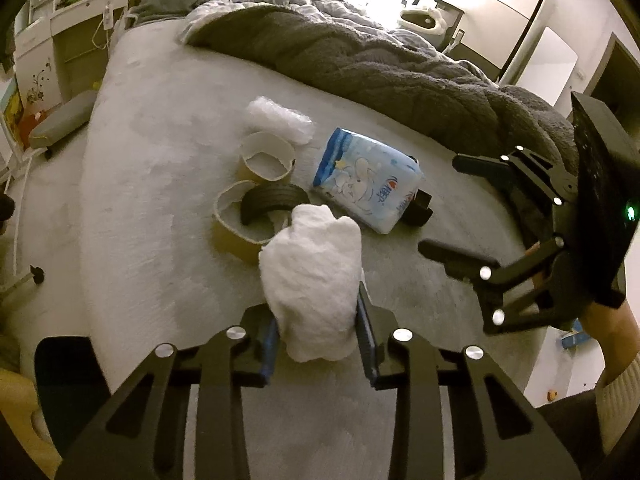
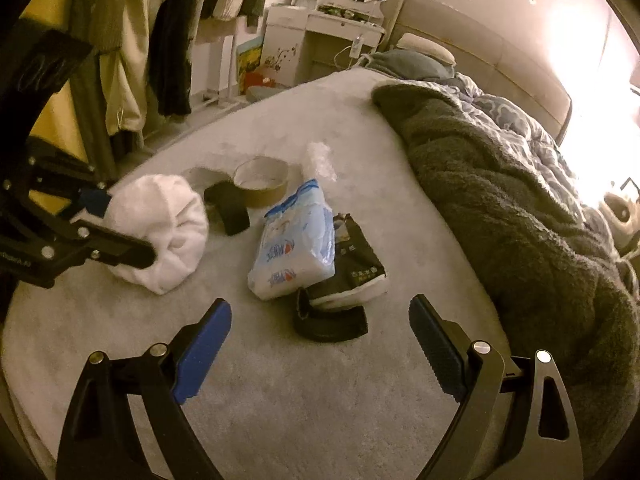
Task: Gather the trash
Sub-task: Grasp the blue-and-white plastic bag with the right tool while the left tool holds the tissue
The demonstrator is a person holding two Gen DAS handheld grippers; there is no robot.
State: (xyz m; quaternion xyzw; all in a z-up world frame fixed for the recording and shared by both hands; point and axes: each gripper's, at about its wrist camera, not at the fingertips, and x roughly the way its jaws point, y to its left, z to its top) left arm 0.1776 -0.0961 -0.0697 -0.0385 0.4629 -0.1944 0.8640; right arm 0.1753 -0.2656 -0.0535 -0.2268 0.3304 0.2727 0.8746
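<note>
Grey bed (image 2: 280,380) with tape rolls (image 1: 267,158), tissue pack (image 2: 296,244), blanket (image 2: 500,200).

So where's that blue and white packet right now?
The packet lies on the bed, mid-frame in both views, right of the tape rolls and resting partly on a black bag.

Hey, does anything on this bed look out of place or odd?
Yes: litter sits on the bed: tape rolls, a tissue pack, a black wrapper. The left gripper holds a white wad.

white wad (image 1: 316,280), blue-white tissue pack (image 1: 368,180), grey blanket (image 1: 380,68)
</note>
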